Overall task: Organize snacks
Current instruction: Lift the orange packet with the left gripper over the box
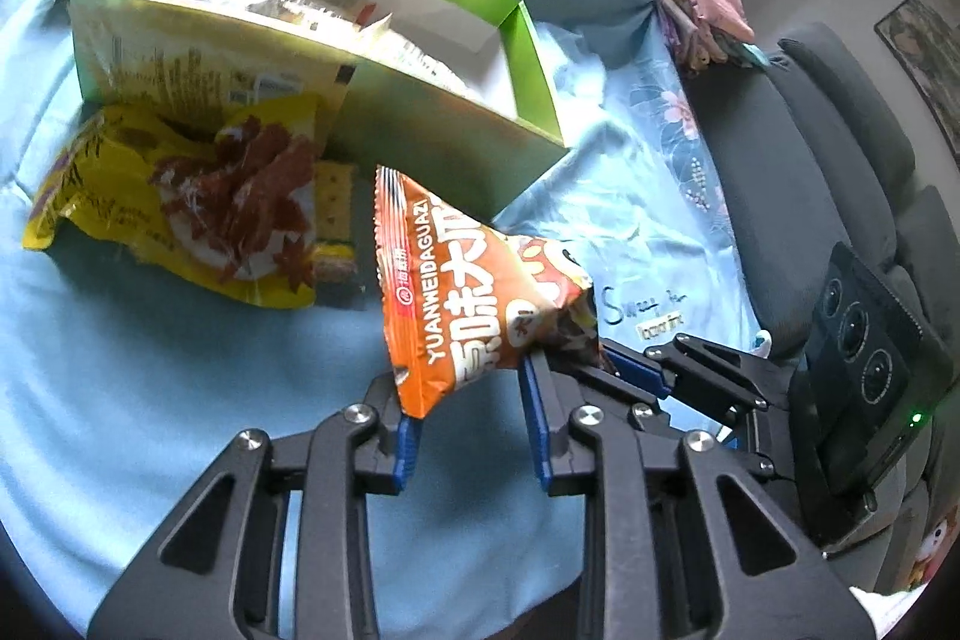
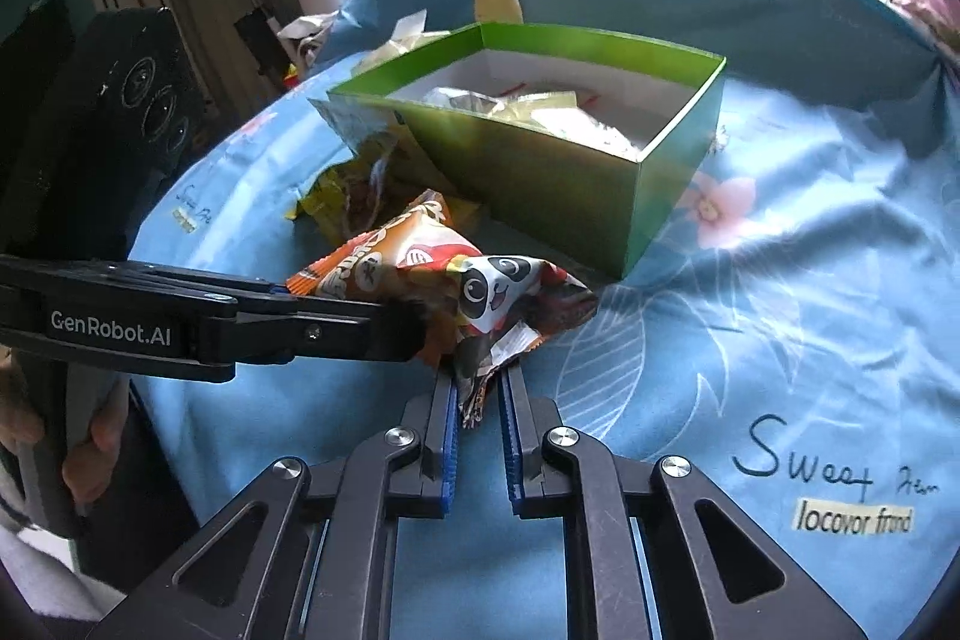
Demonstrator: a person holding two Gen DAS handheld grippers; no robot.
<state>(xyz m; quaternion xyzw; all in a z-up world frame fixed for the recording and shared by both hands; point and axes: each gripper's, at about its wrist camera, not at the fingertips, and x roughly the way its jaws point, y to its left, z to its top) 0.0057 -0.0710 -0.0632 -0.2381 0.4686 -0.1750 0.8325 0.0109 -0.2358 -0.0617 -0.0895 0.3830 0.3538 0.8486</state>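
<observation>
Two grippers pinch one orange snack packet from opposite ends, holding it just above the blue floral cloth. The left gripper has its jaws clamped on the packet's lower edge; the right gripper has its jaws squeezed on the crumpled panda-printed corner. A green box stands just behind, a yellow packet beside it.

home, grey sofa, floral tablecloth

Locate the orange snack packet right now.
The orange snack packet is centre in both wrist views, pinched between left tongs and right tongs, just in front of the green box.
</observation>
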